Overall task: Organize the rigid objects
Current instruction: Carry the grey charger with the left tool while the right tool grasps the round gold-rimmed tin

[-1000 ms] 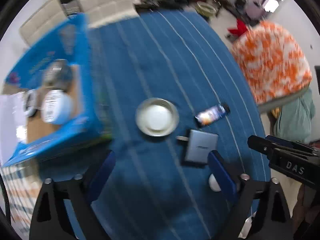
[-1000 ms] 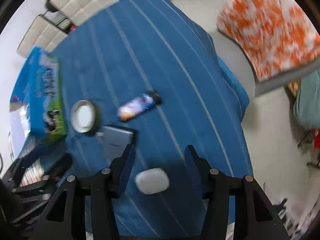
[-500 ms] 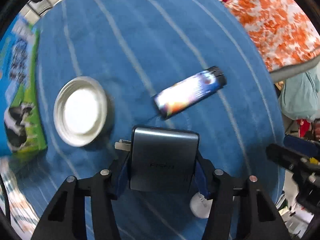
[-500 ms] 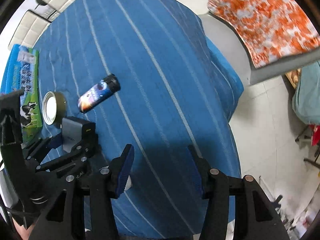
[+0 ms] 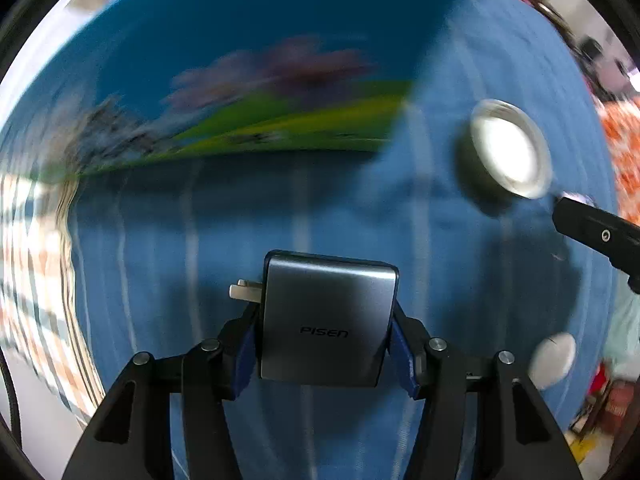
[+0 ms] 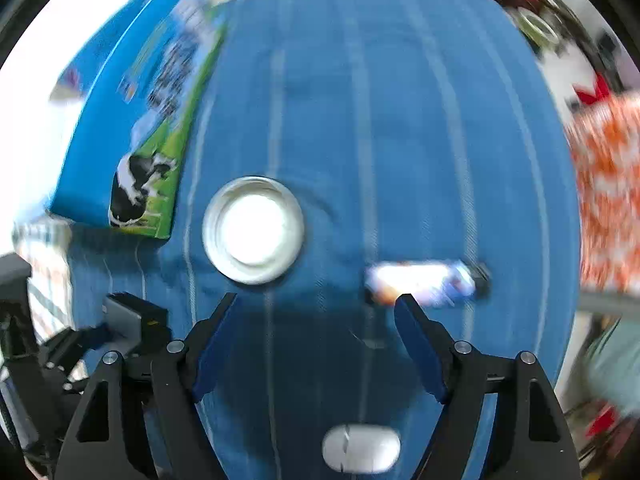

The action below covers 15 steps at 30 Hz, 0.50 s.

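Gripping charger (image 5: 326, 326) flat between left fingers (image 5: 244, 354), prongs pointed left, above worktop (image 5: 360, 220). Right fingers (image 6: 418, 346) stood wide, empty; lighter (image 6: 426, 283) lay crosswise just beyond.

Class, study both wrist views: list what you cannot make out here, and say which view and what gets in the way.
- Printed carton, left wrist view: motion blur smears its lettering; its contents are out of sight.
- Lighter, right wrist view: blurred, and the right claw finger covers its near end.
- Grey charger, left wrist view: the left claw pads hide its sides.
- White case, right wrist view: blurred, detail unreadable.
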Each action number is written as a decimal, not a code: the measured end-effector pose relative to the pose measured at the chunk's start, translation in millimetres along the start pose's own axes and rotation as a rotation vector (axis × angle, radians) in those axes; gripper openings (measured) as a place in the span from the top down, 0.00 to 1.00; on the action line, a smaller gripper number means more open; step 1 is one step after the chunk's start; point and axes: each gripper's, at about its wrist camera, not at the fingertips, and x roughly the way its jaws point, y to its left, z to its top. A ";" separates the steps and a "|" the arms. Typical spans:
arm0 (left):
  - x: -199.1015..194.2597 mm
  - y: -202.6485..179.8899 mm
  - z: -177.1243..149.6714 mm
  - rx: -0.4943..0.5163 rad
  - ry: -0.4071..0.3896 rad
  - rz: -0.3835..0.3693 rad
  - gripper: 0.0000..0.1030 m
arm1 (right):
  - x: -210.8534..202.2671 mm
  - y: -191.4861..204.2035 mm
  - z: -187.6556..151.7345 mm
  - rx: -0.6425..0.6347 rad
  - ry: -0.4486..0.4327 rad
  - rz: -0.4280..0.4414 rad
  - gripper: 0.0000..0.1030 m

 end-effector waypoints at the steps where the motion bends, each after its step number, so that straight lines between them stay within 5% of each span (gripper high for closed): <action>1: 3.2 6.4 -0.2 -0.022 0.004 -0.006 0.48 | 3.2 9.2 5.9 -0.031 0.002 -0.018 0.22; 5: 8.0 21.7 2.3 -0.047 -0.001 -0.007 0.48 | 15.6 40.0 28.8 -0.130 0.003 -0.075 0.22; 12: 10.7 13.6 10.7 -0.020 -0.012 -0.011 0.48 | 47.4 54.0 58.2 -0.113 0.066 -0.067 0.18; 15: 12.2 14.2 11.4 -0.002 -0.012 -0.011 0.48 | 47.2 56.4 62.7 -0.116 0.033 -0.097 0.34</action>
